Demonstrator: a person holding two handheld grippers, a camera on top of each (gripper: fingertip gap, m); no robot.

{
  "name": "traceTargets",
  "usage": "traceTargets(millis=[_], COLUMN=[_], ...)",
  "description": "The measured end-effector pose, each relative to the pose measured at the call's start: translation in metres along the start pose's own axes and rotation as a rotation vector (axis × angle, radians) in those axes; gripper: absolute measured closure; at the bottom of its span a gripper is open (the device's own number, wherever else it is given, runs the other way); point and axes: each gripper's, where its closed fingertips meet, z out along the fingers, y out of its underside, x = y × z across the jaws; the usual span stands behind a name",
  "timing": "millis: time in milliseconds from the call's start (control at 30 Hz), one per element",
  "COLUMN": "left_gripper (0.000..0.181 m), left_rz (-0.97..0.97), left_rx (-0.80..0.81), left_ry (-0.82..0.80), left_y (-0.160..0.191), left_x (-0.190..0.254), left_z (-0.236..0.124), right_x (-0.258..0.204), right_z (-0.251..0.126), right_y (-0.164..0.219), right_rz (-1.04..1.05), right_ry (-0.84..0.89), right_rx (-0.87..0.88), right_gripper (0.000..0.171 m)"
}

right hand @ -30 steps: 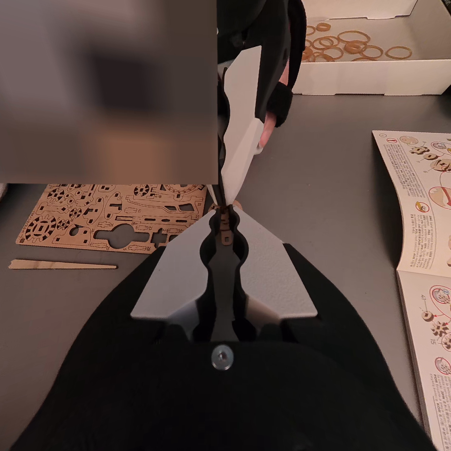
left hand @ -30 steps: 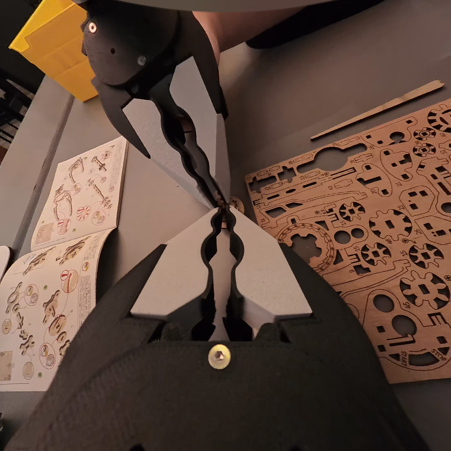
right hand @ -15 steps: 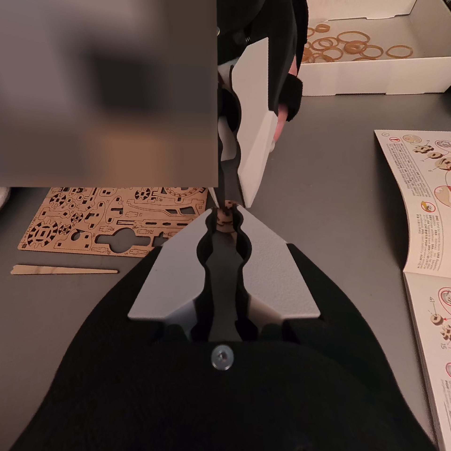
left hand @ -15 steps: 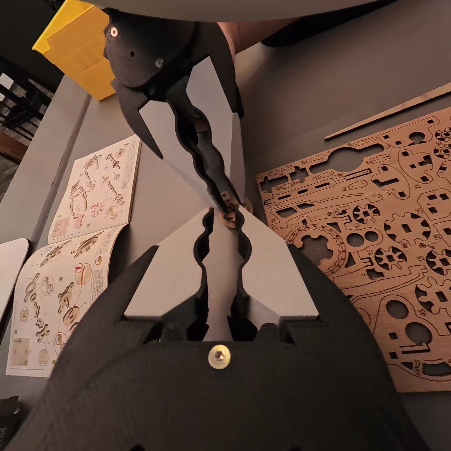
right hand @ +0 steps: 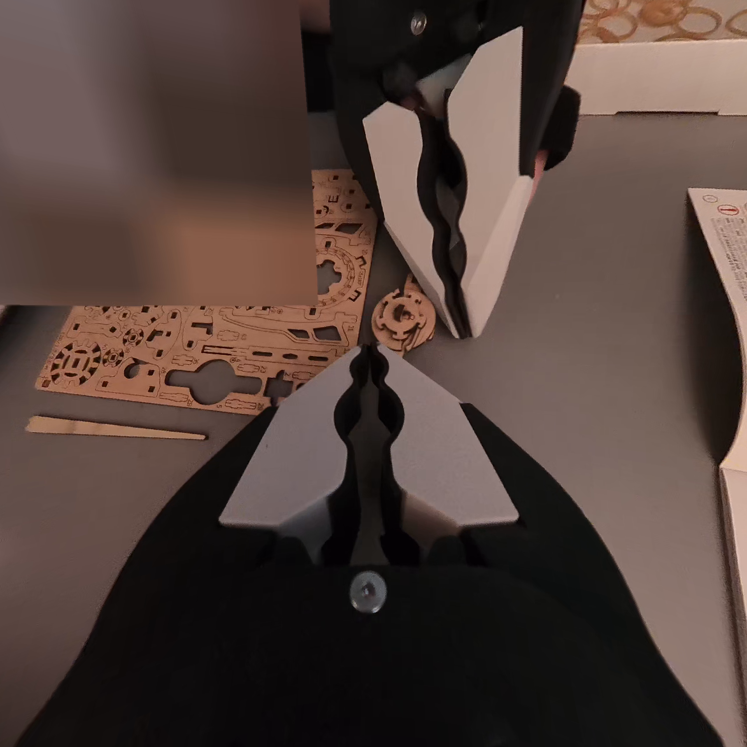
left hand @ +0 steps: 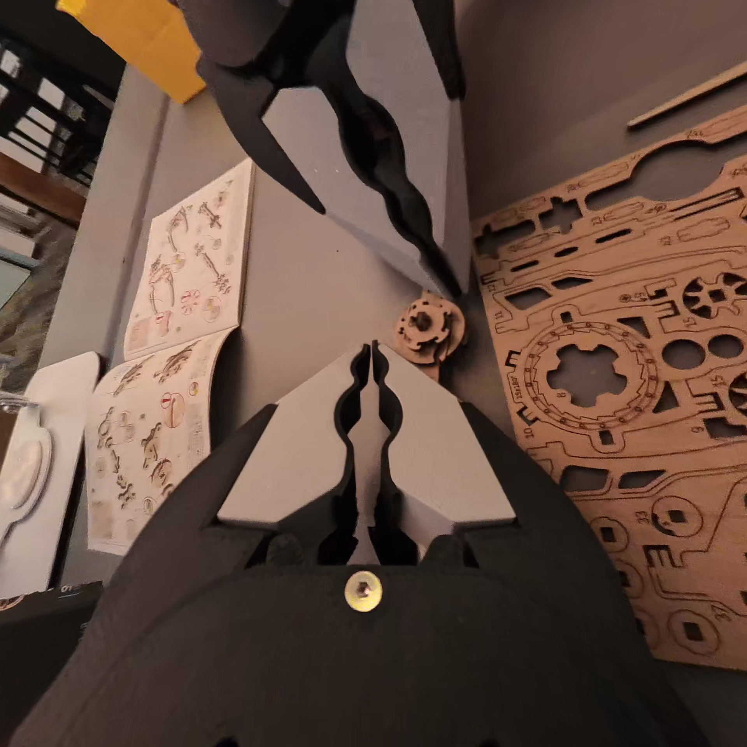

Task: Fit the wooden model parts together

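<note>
Since the earlier frames the small wooden assembly (left hand: 430,333) has been released: it was pinched between both sets of fingers and is now seen lying on the grey tabletop (left hand: 315,291), with both grippers drawn back from it. The perforated plywood sheet (left hand: 630,364) is spread just beside the assembly, the open instruction booklet (left hand: 161,364) lies further off, and a white box of rubber bands (right hand: 646,60) is seen at the far edge. The left gripper (left hand: 372,348) is seen with its fingers closed to a bare sliver, empty; the right gripper (right hand: 370,351) is likewise all but closed on nothing. A thin wooden stick (right hand: 113,429) is set apart by the sheet. The assembly is judged light, stiff and brittle at its thin teeth, so it is best taken by the outer rim of the layered discs. Engraved part numbers and printed booklet text are noted, but are not reproduced.
</note>
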Motion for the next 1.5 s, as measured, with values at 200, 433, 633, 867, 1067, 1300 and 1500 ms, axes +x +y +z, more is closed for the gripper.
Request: traceTargets(millis=[200,433,633,867,1067,1300,1500], left_gripper=[0.176,0.173,0.16,0.139,0.131,0.132,0.137], left_rz=[-0.064,-0.081,-0.087,-0.076,-0.073,-0.068,-0.095], left_rx=[0.026,0.02,0.035,0.076,0.076,0.081,0.043], left_ry=[-0.017,0.059,0.054,0.103,0.14,0.158,0.063], left_y=[-0.003,-0.002,-0.003,-0.011,-0.011,-0.013,-0.008], left_x=[-0.008,0.003,0.002,0.01,0.016,0.021,0.005], left_z=[-0.004,-0.003,-0.005,-0.008,-0.008,-0.008,-0.003], right_x=[0.004,0.014,0.023,0.017,0.023,0.014,-0.003], right_z=[-0.01,-0.01,-0.016,-0.01,-0.012,-0.021,-0.014], right_y=[-0.006,-0.004,-0.002,0.002,0.003,0.003,0.017], right_rz=[0.066,0.077,0.071,0.064,0.051,0.096,0.081], right_ry=[-0.022,0.034,0.08,0.053,0.095,0.011,-0.078], right_rx=[0.073,0.06,0.066,0.026,0.013,0.022,-0.07], right_gripper=[0.171,0.167,0.165,0.166,0.165,0.165,0.167])
